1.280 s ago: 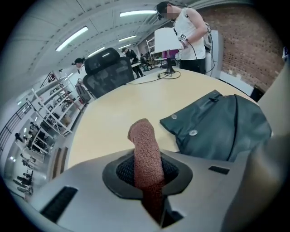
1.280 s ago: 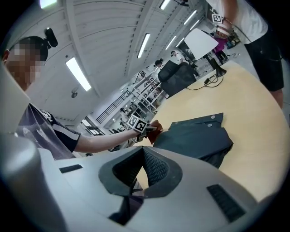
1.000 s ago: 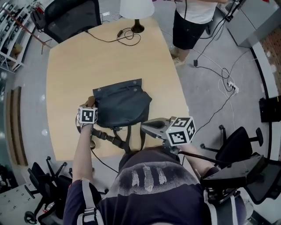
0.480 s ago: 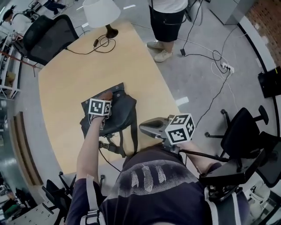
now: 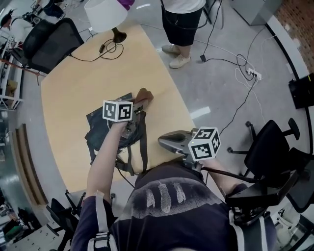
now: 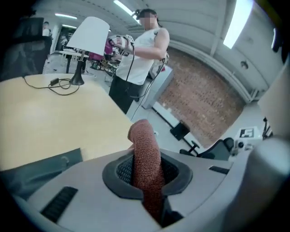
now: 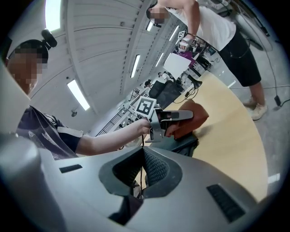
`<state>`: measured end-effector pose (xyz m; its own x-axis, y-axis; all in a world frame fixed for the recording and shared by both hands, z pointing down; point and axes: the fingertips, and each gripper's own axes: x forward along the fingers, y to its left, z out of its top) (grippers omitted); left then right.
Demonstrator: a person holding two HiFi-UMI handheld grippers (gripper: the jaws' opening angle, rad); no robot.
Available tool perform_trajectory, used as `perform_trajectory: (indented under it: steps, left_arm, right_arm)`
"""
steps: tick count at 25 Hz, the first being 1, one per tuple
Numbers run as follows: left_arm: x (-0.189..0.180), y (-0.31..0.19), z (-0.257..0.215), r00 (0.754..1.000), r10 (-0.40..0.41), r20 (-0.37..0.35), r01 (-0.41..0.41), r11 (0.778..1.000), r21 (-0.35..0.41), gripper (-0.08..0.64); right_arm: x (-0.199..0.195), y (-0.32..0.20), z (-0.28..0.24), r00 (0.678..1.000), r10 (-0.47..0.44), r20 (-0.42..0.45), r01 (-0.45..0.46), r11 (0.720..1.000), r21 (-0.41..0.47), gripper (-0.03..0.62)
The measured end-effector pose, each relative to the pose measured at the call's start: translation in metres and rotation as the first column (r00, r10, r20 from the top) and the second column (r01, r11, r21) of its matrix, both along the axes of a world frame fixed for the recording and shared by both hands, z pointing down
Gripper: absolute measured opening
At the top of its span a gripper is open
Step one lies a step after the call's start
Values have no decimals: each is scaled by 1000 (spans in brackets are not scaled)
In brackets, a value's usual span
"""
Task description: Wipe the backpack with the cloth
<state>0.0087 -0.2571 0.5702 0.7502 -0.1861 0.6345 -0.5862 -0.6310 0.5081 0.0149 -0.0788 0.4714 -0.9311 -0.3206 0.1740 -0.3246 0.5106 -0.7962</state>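
Note:
A dark backpack lies flat on the light wooden table, its straps trailing toward the near edge. My left gripper is shut on a reddish-brown cloth at the bag's far right corner. In the left gripper view the cloth stands up between the jaws of that gripper, with a corner of the backpack at lower left. My right gripper hovers off the table's near right edge, shut on nothing. Its view shows the cloth on the backpack.
A white-shaded lamp and its cable sit at the table's far end. A person stands beyond the far right corner. A black office chair is at the far left, another chair at the right, cables on the floor.
My left gripper has swept the cloth from the backpack's left side across to its far right corner. The right gripper has stayed near the table's edge.

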Motion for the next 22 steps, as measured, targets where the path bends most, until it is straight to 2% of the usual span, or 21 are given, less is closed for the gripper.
perform_trajectory:
  steps: [2,4,5,6,7,8,9,11,12,14,16,18,22]
  left_arm:
    - [18,-2,-25,985,-78,-154,73,997,-36,55]
    - [18,-10,-39,938,-213,-273,191,976,-106,55]
    - [10,-14,-38,912,-286,-293,257,957,-136,55]
    - [-3,-17,-32,898,-347,-270,319,937,-141,55]
    - [-19,-18,-21,899,-386,-205,371,922,-110,55]
    - [-36,-16,-7,909,-402,-109,399,915,-52,55]
    - [-52,-11,8,917,-398,-1,398,917,16,55]
    - [-77,4,31,914,-350,203,324,934,151,55]
    - [-86,10,38,902,-319,290,263,940,217,55]
    - [-100,21,41,868,-272,416,137,936,325,55]
    - [-111,31,40,833,-261,489,60,919,389,55]
    - [-122,39,39,805,-267,530,20,905,425,55]
    - [-161,54,42,772,-297,562,17,893,449,55]
  right_arm:
    - [3,-1,-1,1000,-11,2,11,1000,4,2]
    - [4,-1,0,1000,-26,2,26,1000,4,2]
    - [4,-1,0,999,-36,2,36,999,3,2]
    - [3,-1,1,999,-46,2,46,999,2,2]
    - [2,-1,1,998,-58,2,58,998,1,2]
    - [0,-1,2,997,-71,2,71,997,-1,2]
    - [-2,0,3,996,-85,1,85,996,-3,2]
    - [-6,1,3,994,-113,0,113,994,-6,2]
    - [-9,2,4,992,-130,-2,130,992,-8,2]
    - [-17,3,6,985,-170,-9,170,985,-10,2]
    - [-26,4,8,975,-223,-20,223,975,-7,2]
    - [-37,6,7,962,-271,-30,271,963,4,2]
    - [-60,7,1,955,-296,-17,297,955,13,2]
